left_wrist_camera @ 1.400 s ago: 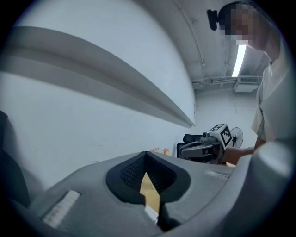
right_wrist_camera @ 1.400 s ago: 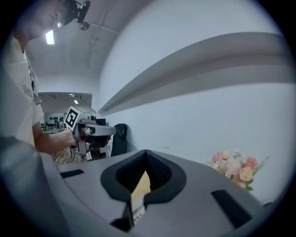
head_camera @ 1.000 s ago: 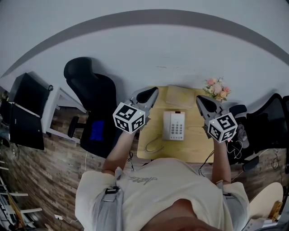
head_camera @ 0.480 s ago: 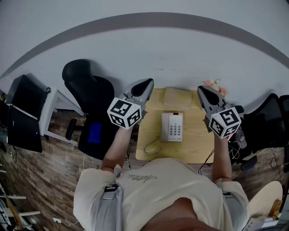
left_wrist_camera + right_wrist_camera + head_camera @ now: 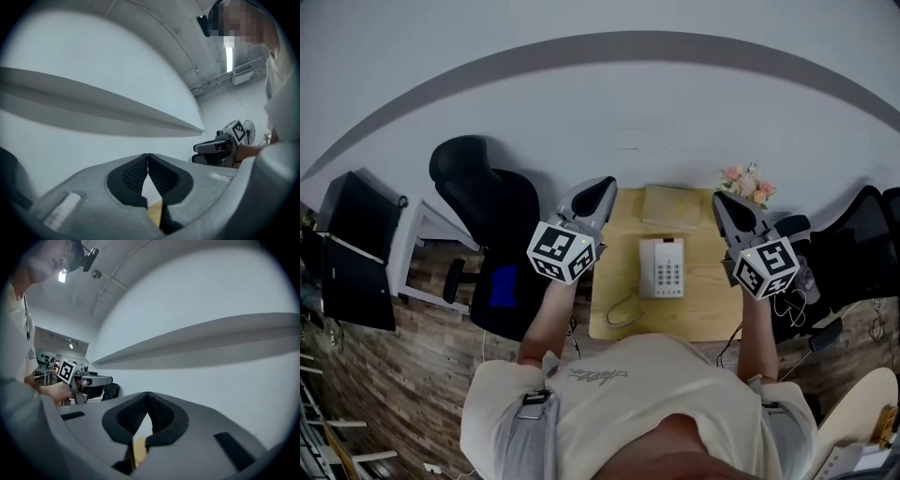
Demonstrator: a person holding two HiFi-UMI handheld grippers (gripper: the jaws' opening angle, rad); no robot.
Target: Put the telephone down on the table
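Seen from the head view, a person in a cream T-shirt (image 5: 623,394) stands at a small light-wood table (image 5: 712,314) w/ a gripper in each hand. The white telephone (image 5: 662,267) lies flat on that table, keypad up, w/ neither gripper touching it. Its cord (image 5: 619,307) curls away from the telephone's near-left corner, on the person's side.

We see the left gripper (image 5: 602,187) held in the air to the left of the telephone and a little beyond it, well apart from it. The right gripper (image 5: 724,202) is held the same way to the telephone's right, also well apart. Both point away from the person twd a pale wall (image 5: 609,103).

In the left gripper view the ribbed black pads (image 5: 136,171) meet tip to tip, w/ nothing caught between them. The right gripper view shows the same, so both tongs are fully closed & hold nothing. Only a sliver of tan shows thru the gap lower down behind the pads.

Just beyond the telephone lies a flat beige pad (image 5: 672,204), material unclear. Beyond & right of the telephone is a small bunch of pink & peach flowers (image 5: 748,183). Left of the telephone, off the table, stands a black office chair (image 5: 487,202) w/ a blue item (image 5: 502,284) on its seat. A second black chair (image 5: 862,246) stands to the telephone's right. Wood-plank floor (image 5: 394,375) runs under it all.
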